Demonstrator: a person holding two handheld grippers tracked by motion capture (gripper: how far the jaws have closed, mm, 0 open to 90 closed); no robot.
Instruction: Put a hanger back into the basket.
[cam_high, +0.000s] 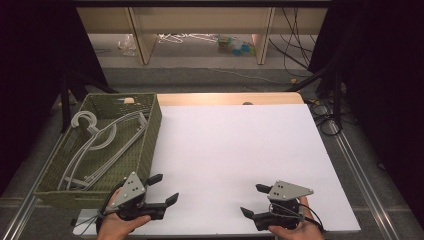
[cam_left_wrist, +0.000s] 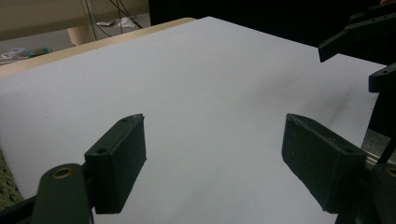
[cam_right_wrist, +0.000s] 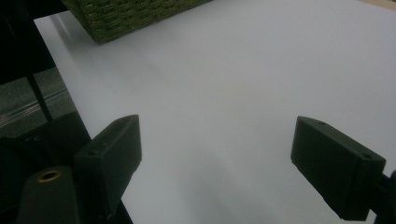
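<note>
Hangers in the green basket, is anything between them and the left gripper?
Yes: the basket's woven near wall. The open left gripper sits outside it, fingers pointing over the white table. The hangers lie inside, so it would probably have to go over the rim.

Forearms cut off at bottom edge, basket (cam_right_wrist: 135, 14) cropped at top, floor clutter (cam_high: 235, 45) indistinct

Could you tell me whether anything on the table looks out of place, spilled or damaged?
Nothing stands out. The grey hangers lie loosely piled inside the green woven basket at the table's left edge, none hanging over its rim, and the white table surface looks clean and unmarked.
</note>
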